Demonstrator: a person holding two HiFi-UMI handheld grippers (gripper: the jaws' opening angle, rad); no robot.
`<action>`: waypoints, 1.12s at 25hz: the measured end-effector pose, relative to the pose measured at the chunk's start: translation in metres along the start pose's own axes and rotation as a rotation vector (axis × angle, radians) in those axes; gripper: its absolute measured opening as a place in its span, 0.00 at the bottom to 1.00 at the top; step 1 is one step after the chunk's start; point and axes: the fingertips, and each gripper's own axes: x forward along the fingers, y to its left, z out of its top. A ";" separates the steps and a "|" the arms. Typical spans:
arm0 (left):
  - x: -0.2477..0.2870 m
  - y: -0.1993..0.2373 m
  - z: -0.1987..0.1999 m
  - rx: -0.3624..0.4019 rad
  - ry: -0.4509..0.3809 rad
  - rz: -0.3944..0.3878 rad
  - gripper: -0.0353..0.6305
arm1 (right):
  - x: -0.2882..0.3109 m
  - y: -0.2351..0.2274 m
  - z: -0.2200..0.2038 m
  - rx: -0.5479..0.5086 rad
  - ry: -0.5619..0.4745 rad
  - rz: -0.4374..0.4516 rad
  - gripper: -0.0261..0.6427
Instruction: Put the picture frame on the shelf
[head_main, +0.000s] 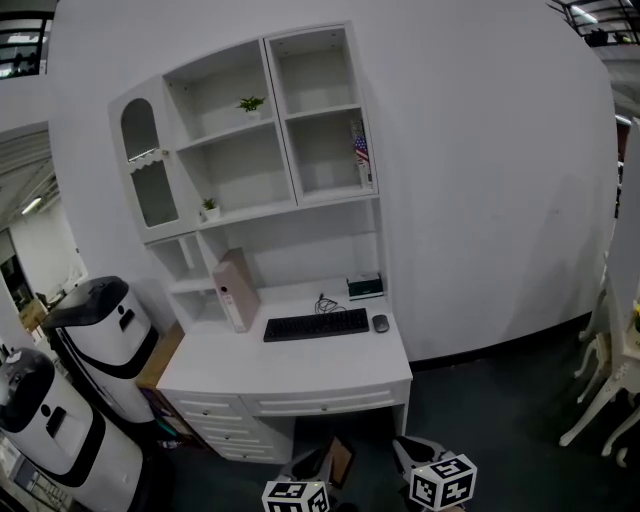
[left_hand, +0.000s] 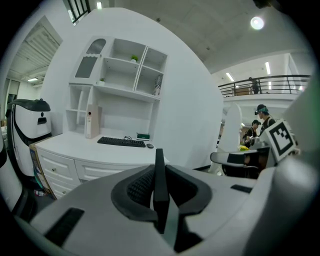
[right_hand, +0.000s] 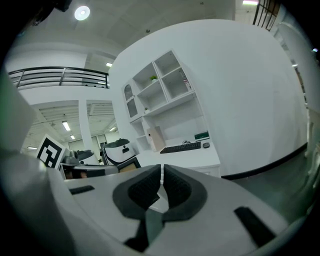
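The picture frame (head_main: 341, 460) shows as a brown panel at the bottom of the head view, held by my left gripper (head_main: 322, 464). In the left gripper view the picture frame (left_hand: 159, 162) stands edge-on as a thin dark slab clamped between the jaws of the left gripper (left_hand: 159, 172). My right gripper (head_main: 410, 452) is just to its right, and the right gripper (right_hand: 161, 171) has its pads together with nothing between them. The white shelf unit (head_main: 300, 200) rises above the desk (head_main: 300, 365) some way ahead; the shelf unit (left_hand: 125, 85) is far from both grippers.
On the desk lie a black keyboard (head_main: 315, 325), a mouse (head_main: 380, 323), a green box (head_main: 365, 287) and a leaning beige box (head_main: 237, 290). Small plants (head_main: 251, 103) and a flag item (head_main: 361, 150) occupy shelves. White-and-black machines (head_main: 100, 340) stand left; white furniture legs (head_main: 600, 400) right.
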 end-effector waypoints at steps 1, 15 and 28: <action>0.007 0.004 0.002 0.003 0.000 -0.006 0.15 | 0.007 -0.003 0.002 0.001 0.000 -0.003 0.04; 0.125 0.083 0.084 0.049 -0.021 -0.083 0.15 | 0.144 -0.047 0.067 0.019 -0.029 -0.078 0.04; 0.205 0.150 0.142 0.094 -0.017 -0.163 0.15 | 0.238 -0.066 0.113 0.030 -0.055 -0.152 0.04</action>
